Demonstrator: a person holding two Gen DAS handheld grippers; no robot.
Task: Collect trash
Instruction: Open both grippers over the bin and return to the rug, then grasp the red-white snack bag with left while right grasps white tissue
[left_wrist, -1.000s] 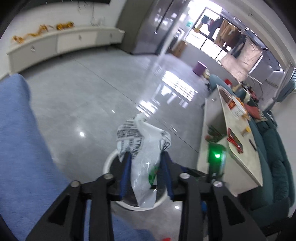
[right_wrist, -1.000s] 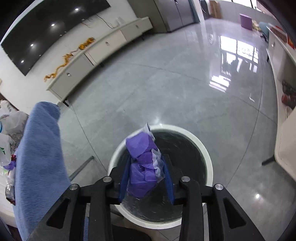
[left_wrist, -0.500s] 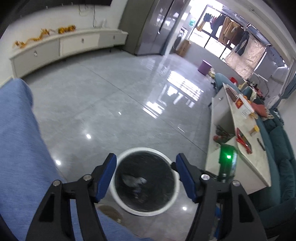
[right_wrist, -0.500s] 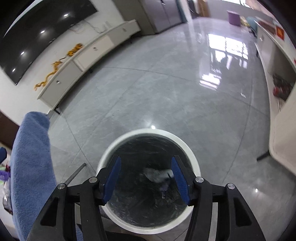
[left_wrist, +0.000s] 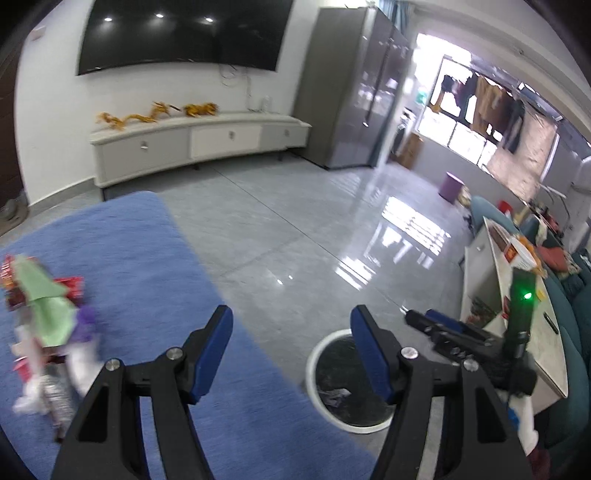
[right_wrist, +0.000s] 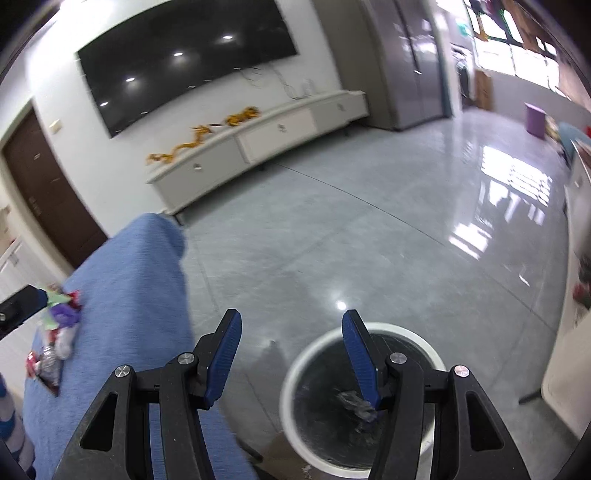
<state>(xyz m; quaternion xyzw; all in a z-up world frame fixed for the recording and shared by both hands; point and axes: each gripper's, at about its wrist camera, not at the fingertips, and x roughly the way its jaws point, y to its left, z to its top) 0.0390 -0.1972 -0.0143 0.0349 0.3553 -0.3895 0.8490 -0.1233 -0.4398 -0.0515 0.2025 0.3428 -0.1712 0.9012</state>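
A white-rimmed round bin (left_wrist: 317, 354) with a black liner stands on the floor, low and right of my left gripper (left_wrist: 291, 315). That gripper is open with nothing between its blue pads. A crumpled bag (left_wrist: 334, 393) lies inside the bin. In the right wrist view the bin (right_wrist: 391, 326) sits under my right gripper (right_wrist: 292, 318), which is also open with nothing in it. A blurred pile of trash (left_wrist: 48, 321), green, red, purple and white, lies on the blue cloth surface (left_wrist: 147, 266) at the left. From the right wrist the same pile (right_wrist: 55, 332) shows far left.
Grey tiled floor (left_wrist: 295, 236) stretches to a long white cabinet (left_wrist: 199, 140) under a wall-mounted screen. A low white table (left_wrist: 517, 302) with clutter and a teal sofa stand at the right. A purple bin (left_wrist: 452, 186) sits by the window.
Both grippers opened and let go: the white bag and the purple wrapper dropped into the bin. Both then rose and tilted up, bringing the wall and the trash pile into view.
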